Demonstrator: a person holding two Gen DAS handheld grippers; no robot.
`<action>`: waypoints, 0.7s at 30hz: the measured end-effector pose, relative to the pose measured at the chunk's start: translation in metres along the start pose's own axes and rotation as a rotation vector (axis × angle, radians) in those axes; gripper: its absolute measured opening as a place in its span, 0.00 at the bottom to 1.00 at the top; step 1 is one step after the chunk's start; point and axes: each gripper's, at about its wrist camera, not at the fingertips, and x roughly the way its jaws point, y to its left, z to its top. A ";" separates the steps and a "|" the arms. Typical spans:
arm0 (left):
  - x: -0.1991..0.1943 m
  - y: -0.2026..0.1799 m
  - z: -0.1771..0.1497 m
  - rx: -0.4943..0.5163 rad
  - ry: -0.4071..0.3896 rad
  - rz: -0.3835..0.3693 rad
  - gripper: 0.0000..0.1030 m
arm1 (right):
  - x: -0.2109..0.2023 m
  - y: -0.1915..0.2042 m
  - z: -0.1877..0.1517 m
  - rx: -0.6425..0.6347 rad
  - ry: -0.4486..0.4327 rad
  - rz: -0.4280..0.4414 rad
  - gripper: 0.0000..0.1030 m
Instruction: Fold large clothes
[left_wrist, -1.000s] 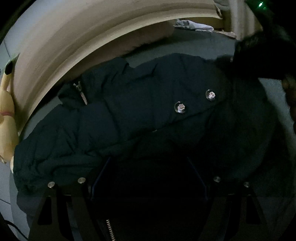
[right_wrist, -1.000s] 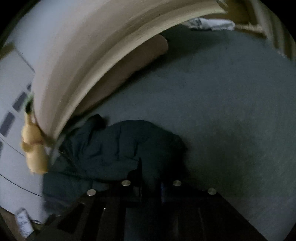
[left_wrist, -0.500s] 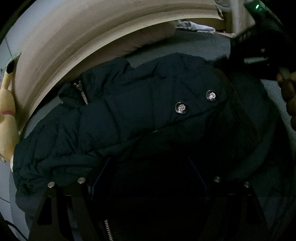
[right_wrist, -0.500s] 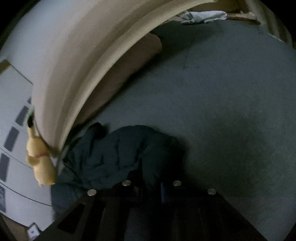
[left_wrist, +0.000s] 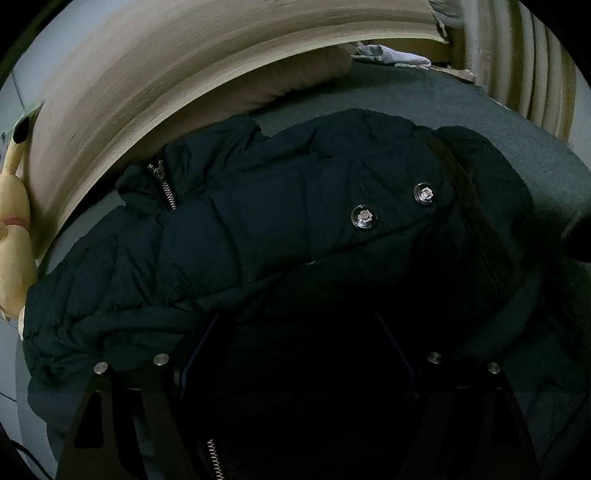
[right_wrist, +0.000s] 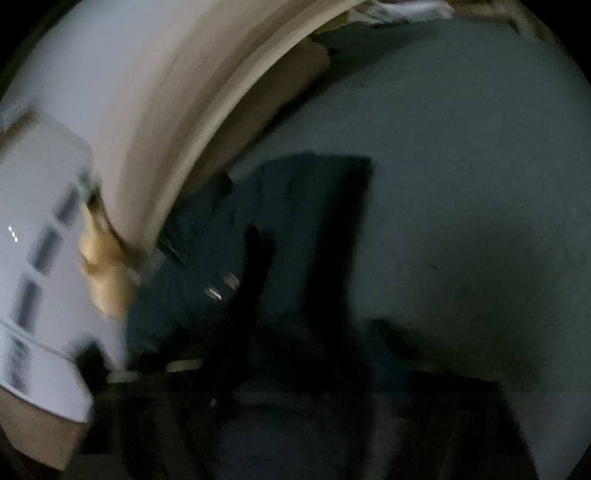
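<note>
A dark navy puffer jacket lies bunched on the grey bed, with two metal snaps and a zipper showing. My left gripper sits low over the jacket's near edge; its fingers are lost in dark fabric and shadow. The right wrist view is motion-blurred. It shows the jacket rising up from my right gripper, which seems to hold a fold of it; the jaws themselves are too dark to read.
A beige curved headboard and a tan pillow stand behind the jacket. A yellow plush toy hangs at the left. A light cloth lies at the far end of the bed. White wall panels are at the left.
My right gripper has swung away from the left view's upper right and moved fast, blurring its view; the jacket now stands taller before it. The left gripper has stayed put.
</note>
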 end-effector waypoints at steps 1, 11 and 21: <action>0.000 0.000 0.000 -0.001 0.001 -0.002 0.80 | 0.000 -0.003 -0.006 0.023 -0.005 0.001 0.13; 0.004 -0.001 0.004 -0.015 -0.001 0.015 0.85 | -0.014 -0.003 -0.029 0.047 -0.052 -0.050 0.15; -0.091 0.078 -0.004 -0.180 -0.167 -0.236 0.84 | -0.083 0.030 -0.025 0.024 -0.236 -0.124 0.76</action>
